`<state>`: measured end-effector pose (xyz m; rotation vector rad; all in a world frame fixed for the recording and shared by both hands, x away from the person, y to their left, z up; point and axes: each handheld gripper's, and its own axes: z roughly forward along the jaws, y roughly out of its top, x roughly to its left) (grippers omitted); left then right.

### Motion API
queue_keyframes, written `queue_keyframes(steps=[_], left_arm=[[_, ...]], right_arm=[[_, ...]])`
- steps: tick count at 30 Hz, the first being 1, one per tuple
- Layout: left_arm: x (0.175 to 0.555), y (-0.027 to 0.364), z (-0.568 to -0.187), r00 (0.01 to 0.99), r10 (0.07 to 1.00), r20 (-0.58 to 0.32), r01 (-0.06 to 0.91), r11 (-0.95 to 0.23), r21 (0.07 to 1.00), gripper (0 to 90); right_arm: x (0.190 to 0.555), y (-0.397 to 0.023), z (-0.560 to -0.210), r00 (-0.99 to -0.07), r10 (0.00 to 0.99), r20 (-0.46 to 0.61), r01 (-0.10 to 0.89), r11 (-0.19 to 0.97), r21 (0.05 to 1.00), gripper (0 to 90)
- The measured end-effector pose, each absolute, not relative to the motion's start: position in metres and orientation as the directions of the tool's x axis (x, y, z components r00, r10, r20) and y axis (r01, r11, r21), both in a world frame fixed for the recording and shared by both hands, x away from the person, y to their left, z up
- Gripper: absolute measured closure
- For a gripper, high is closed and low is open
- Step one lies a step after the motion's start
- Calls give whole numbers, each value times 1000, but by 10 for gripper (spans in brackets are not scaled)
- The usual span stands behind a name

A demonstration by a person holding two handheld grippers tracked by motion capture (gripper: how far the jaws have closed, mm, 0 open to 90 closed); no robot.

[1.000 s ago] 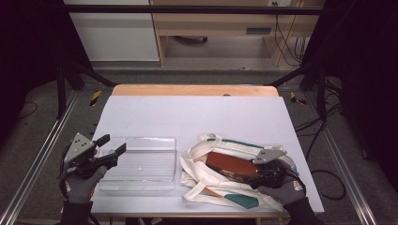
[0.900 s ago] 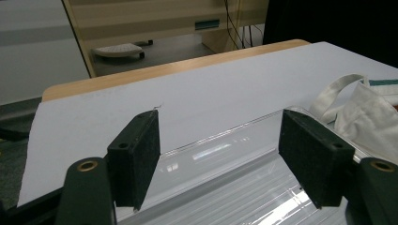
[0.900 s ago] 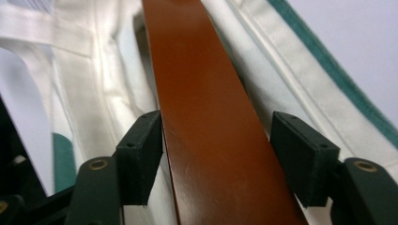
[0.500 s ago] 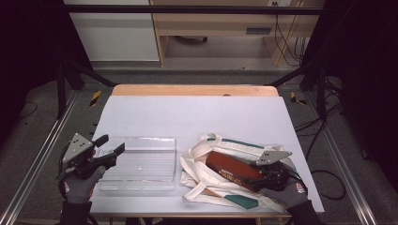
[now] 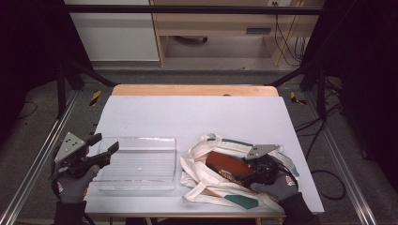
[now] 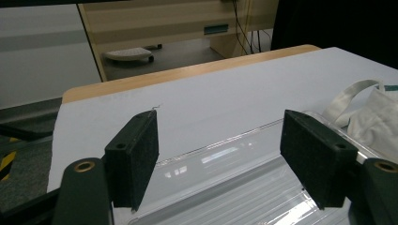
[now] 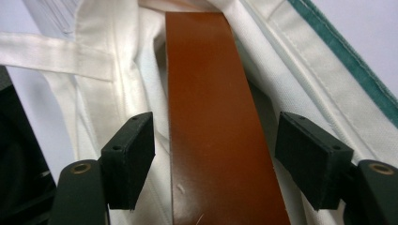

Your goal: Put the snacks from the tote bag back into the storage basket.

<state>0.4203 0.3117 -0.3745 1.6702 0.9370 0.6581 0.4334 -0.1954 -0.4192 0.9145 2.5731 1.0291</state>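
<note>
Brown leather case (image 5: 229, 165): flat, oblong, lying in the mouth of the cream tote bag (image 5: 206, 185) at the near right of the desk (image 5: 197, 117); in the right gripper view its glossy face (image 7: 216, 122) runs straight up between the two pads.

Desk: pale grey top, wooden far edge, metal rails down both sides.

Tote bag: cream canvas with green trim, crumpled, straps loose about it; touches or almost touches the tray's right edge.

Clear plastic tray (image 5: 138, 163): shallow, ribbed, empty as far as can be seen, at the near left just beside the bag.

Right tongs (image 5: 256, 169): held in a grey-gloved hand, set low over the case, jaws wide, one pad to either side of the leather and neither pressing it.

Left tongs (image 5: 104, 149): held at the tray's left edge, jaws wide, holding nothing; from their own camera the tray's far rim (image 6: 234, 150) lies between the pads.

Step in hand, by my reading: the right tongs are lined up to take the case out of the bag. Next move calls for closing squarely on the long edges, then lifting clear without snagging a strap.

Not made out: the near end of the case under the right hand, the printed marking on its side, and how deep the case sits in the canvas.
</note>
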Motion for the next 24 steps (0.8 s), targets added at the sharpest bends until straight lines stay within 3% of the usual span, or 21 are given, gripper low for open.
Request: queue_keyframes(steps=[3, 4, 24], left_arm=[[420, 313, -375, 512, 859, -23, 268, -134, 954, 277], [417, 316, -374, 448, 894, -2, 296, -146, 944, 277], [419, 316, -377, 447, 895, -4, 305, -148, 941, 278]], right_arm=[[436, -195, -422, -781, 624, 26, 478, 571, 668, 302], [437, -193, -425, -785, 618, 36, 483, 576, 660, 310], [445, -191, -432, -794, 602, 78, 520, 608, 600, 421]])
